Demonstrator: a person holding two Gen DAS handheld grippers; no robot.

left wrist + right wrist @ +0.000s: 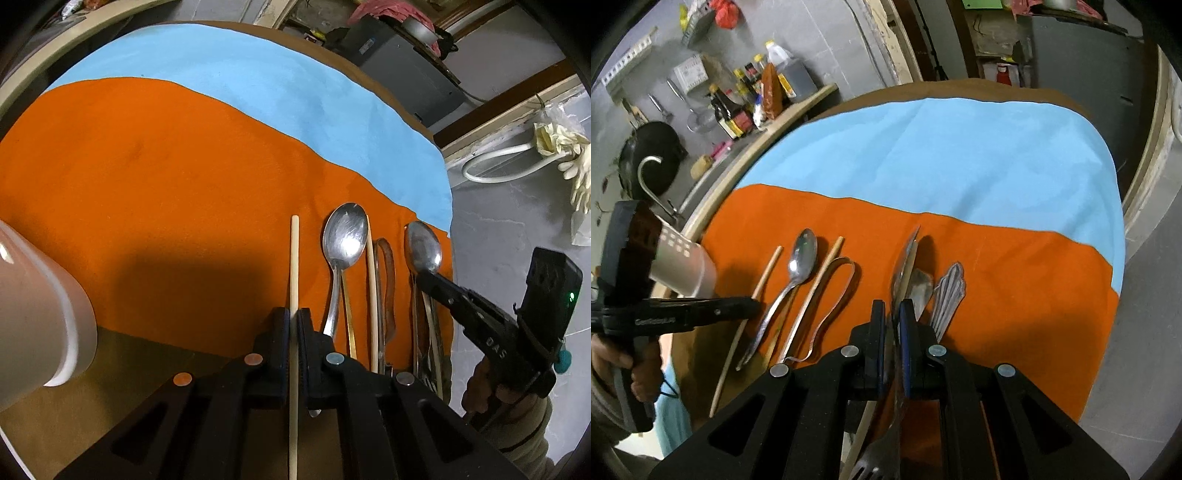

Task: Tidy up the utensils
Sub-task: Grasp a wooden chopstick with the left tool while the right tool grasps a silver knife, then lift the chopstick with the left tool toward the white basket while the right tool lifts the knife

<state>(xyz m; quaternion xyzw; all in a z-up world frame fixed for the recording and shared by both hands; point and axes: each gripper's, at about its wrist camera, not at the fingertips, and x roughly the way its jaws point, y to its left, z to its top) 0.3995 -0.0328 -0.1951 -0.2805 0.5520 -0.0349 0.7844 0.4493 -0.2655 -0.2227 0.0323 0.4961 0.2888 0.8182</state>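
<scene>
Orange cloth (147, 184) fills mid-frame, where my left gripper (294, 325) is clamped on a chopstick (294, 266) running straight up-frame along the fingers, cup (40, 314) at left edge, while my right gripper (893, 321) pinches a spoon (905, 266) edge-on.

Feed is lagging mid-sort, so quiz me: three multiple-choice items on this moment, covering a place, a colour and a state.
1. In the left wrist view, where is the white utensil holder?
A) left of the chopstick
B) right of it
C) on the blue cloth

2. The cloth under the laid-out utensils is:
A) blue
B) orange
C) green

3. The left tool is:
A) open and empty
B) shut on the chopstick
C) shut on a fork

Key: 1 A, the holder sits at the left edge. 2 B, the utensils lie on orange. 3 B, its pads clamp the stick.
</scene>
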